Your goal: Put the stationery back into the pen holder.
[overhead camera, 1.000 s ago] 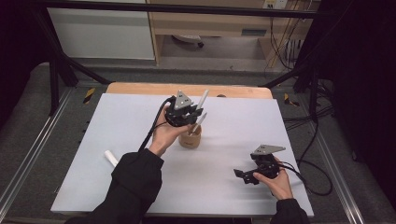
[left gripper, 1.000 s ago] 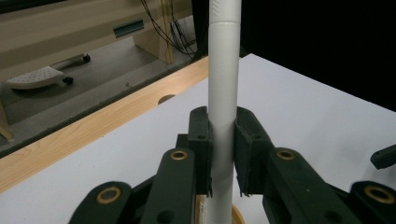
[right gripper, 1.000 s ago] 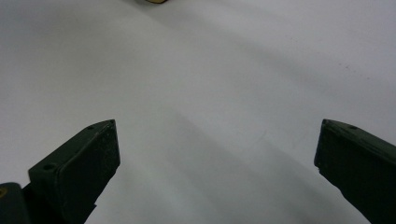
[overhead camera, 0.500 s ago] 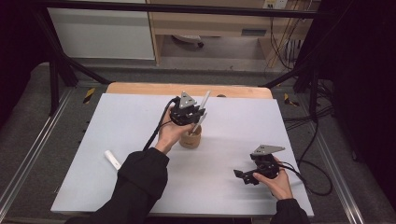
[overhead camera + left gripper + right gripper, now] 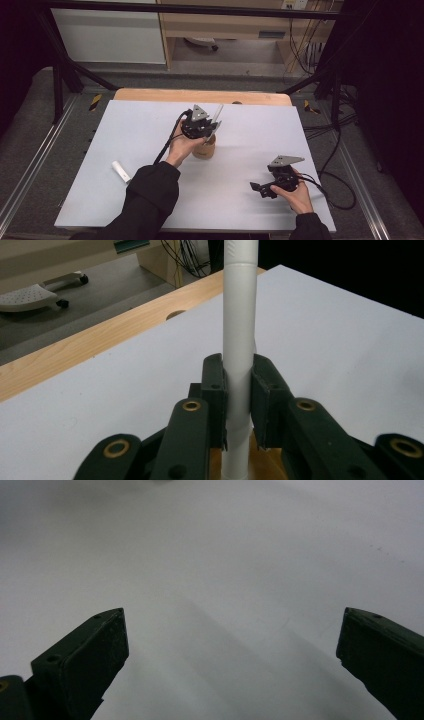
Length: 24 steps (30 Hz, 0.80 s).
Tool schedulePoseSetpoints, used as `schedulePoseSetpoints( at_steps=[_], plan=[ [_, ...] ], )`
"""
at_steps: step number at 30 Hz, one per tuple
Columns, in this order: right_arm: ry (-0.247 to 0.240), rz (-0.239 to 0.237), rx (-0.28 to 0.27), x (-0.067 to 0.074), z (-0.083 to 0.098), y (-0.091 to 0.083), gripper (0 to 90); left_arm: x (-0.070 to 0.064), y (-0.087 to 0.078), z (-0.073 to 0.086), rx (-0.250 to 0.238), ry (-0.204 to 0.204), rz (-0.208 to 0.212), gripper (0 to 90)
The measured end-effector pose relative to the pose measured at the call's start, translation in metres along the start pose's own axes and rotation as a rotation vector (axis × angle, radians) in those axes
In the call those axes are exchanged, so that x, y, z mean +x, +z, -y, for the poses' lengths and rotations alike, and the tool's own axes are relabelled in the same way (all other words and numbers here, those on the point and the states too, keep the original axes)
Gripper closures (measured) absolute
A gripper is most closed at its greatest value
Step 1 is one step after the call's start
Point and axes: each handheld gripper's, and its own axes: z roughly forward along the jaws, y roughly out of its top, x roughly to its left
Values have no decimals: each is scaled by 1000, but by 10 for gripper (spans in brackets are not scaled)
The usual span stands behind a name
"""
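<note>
My left gripper (image 5: 212, 128) is shut on a white tube (image 5: 217, 115) and holds it upright over a round wooden holder (image 5: 205, 149) near the table's middle. In the left gripper view the tube (image 5: 241, 340) runs straight up between the two pads (image 5: 215, 390), and its lower end reaches down to the wooden holder (image 5: 260, 467) below the jaws. My right gripper (image 5: 259, 188) rests low on the white table (image 5: 125, 130) at the front right, jaws wide apart. Its own view shows bare white tabletop (image 5: 225, 580) between the two pads (image 5: 95, 655), with nothing held.
A second white tube (image 5: 120, 171) lies flat on the table at the front left, beside the left sleeve. A wooden strip (image 5: 150, 95) edges the far side of the table. Metal rails run along both sides, and cables trail off at the right.
The left gripper has sunk with the white tube toward the wooden holder. The right gripper has stayed in place.
</note>
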Motion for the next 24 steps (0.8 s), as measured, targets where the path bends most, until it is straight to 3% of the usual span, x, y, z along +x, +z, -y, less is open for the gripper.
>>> schedulePoseSetpoints(
  at_steps=[15, 24],
  plan=[
    [-7, -2, 9, 0, 0, 1, 11, 3, -1, 17, 44, 16, 15, 778],
    [-9, 0, 14, 0, 1, 2, 11, 4, -3, 23, 80, 57, -4, 718]
  ],
)
